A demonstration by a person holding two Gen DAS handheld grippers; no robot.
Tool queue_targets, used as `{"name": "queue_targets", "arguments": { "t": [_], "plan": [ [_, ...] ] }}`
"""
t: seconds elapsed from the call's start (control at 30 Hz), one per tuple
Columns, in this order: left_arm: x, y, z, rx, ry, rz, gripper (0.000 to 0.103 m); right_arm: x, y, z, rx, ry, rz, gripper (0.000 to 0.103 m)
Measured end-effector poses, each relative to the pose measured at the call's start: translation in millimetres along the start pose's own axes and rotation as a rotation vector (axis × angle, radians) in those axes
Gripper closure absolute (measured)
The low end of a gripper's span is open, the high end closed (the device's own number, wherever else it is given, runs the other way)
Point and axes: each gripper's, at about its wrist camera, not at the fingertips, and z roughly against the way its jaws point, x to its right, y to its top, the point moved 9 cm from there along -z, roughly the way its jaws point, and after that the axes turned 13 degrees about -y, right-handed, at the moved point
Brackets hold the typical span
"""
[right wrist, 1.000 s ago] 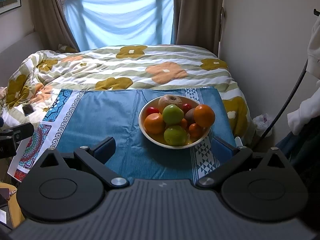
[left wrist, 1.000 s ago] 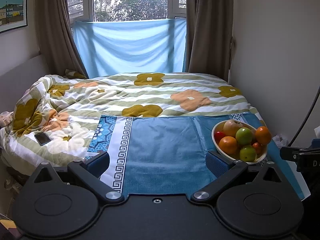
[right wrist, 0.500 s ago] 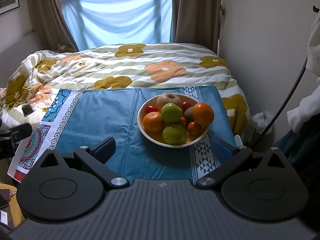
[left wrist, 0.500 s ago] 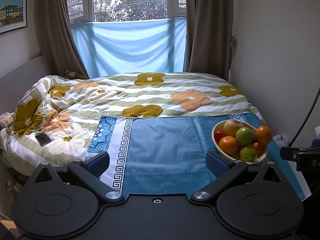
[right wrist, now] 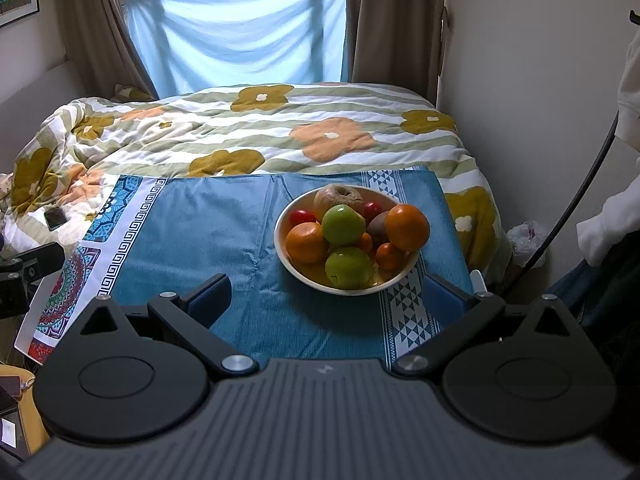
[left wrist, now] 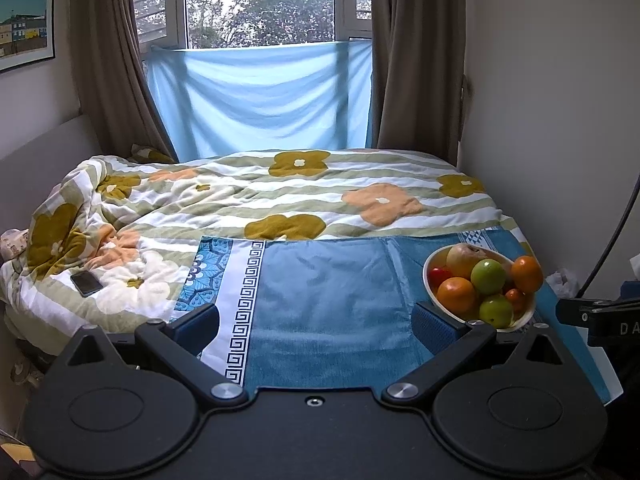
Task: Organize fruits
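Bed [right wrist: 328, 128] carrying blue cloth [right wrist: 224, 232] at near edge; bowl [right wrist: 282, 256] of fruit toward cloth's right side. Dead ahead of right claw [right wrist: 326, 294], just beyond open, empty fingers. Off to right of left claw [left wrist: 316, 322], also open and empty. Right one nearer, probably. Front green apple [right wrist: 347, 268] closest pick; no long axis, round.
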Motion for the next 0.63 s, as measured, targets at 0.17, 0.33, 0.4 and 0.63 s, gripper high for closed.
{"name": "queue_targets", "arguments": {
  "t": [0.17,0.33,0.4,0.63],
  "plan": [
    [-0.7,-0.7,-0.8,0.0,0.014,0.006,0.0,-1.5,-0.1,-1.5,-0.004,0.003,0.0,0.0],
    [-0.1,1.6,1.1,0.015,0.038,-0.023,0.0,-4.0,-0.6,-3.1,-0.008,0.007,-0.002,0.0],
    [-0.5,1.9,-0.1,0.011,0.045,-0.026,0.0,-5.2,-0.5,-3.9,-0.009,0.009,-0.005,0.0],
    [-4.1,3.3,-3.4,0.012,0.036,-0.016,0.0,-5.3,2.0,-4.5,-0.006,0.011,-0.011,0.0]
  ]
}}
